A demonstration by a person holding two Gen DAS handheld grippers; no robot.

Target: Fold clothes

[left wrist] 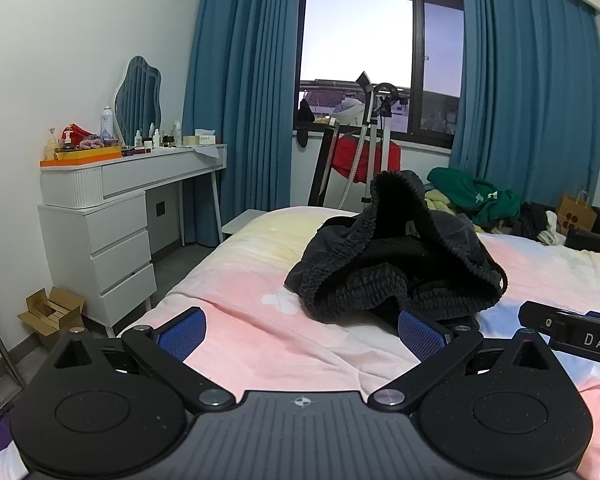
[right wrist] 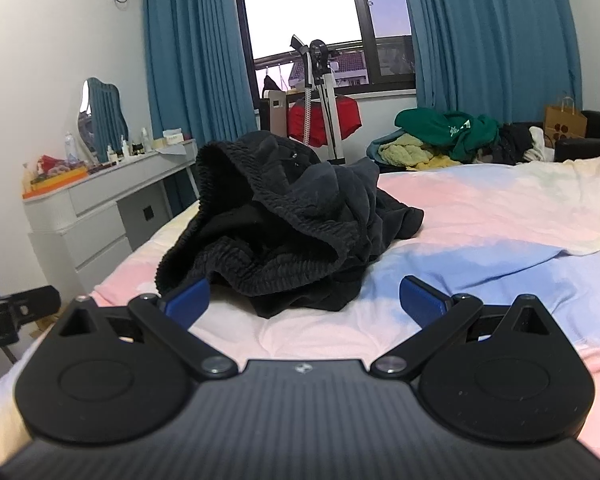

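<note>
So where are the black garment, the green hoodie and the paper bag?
black garment (right wrist: pixel 300 220), right wrist view, crumpled middle.
green hoodie (right wrist: pixel 440 126), right wrist view, top fold.
paper bag (right wrist: pixel 565 122), right wrist view, front face.

Black crumpled garment (right wrist: pixel 284 216) on a bed sheet (right wrist: pixel 480 216) of pastel pink, blue and yellow patches; teal curtains (right wrist: pixel 192 52); white desk (left wrist: pixel 112 200); blue fingers (right wrist: pixel 420 298).

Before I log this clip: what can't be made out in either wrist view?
- Crumpled black ribbed garment: type and far side hidden by its own folds, both views.
- Small bottles on the white dressing table: labels too small.
- Right gripper in the left wrist view: cut off by the frame edge.
</note>
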